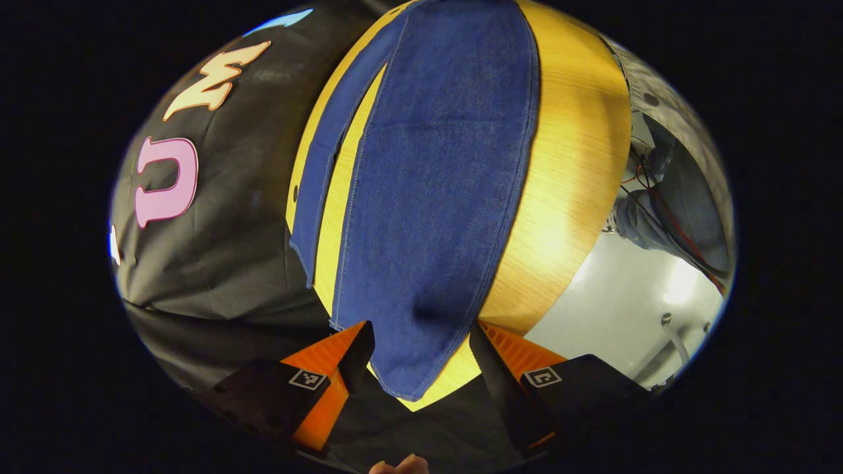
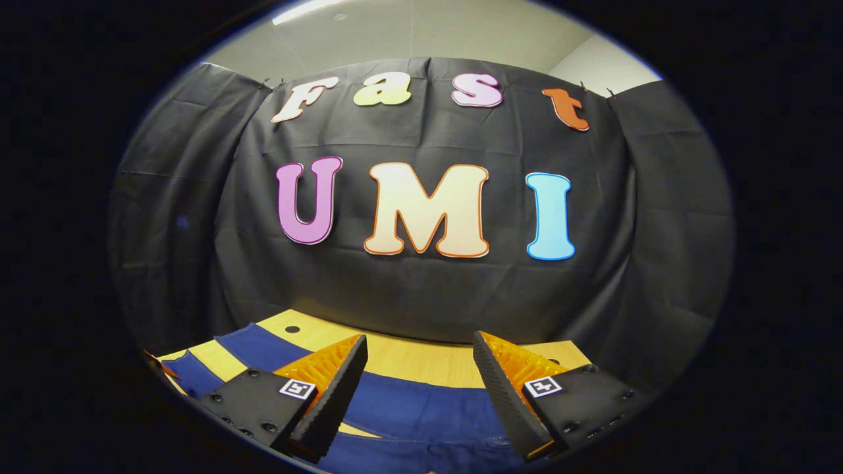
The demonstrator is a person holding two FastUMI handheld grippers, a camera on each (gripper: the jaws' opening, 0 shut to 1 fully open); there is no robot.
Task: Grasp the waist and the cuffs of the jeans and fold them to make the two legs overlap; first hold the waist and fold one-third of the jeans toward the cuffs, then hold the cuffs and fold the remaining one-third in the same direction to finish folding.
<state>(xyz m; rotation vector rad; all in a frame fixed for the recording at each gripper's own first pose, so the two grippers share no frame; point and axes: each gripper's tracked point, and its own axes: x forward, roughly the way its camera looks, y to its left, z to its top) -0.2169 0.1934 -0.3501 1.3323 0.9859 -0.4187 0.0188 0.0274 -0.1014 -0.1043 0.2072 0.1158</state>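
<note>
The blue jeans (image 1: 435, 171) lie flat on the wooden table (image 1: 566, 171), legs running away from me in the left gripper view. One broad leg lies in the middle and a narrower strip (image 1: 323, 171) at its left, with bare wood between them. The broad leg's near end reaches the table's edge between the fingers of my left gripper (image 1: 419, 326), which is open and straddles it. In the right gripper view my right gripper (image 2: 418, 339) is open above the jeans (image 2: 421, 408), with nothing between its fingers.
The table's (image 2: 408, 359) far edge meets the booth's black cloth wall. Small holes (image 1: 294, 194) (image 2: 292, 328) mark the tabletop. Beside the table lie pale floor (image 1: 625, 296), a person's leg (image 1: 665, 197) and red cables. A hand (image 1: 398, 466) shows at the bottom.
</note>
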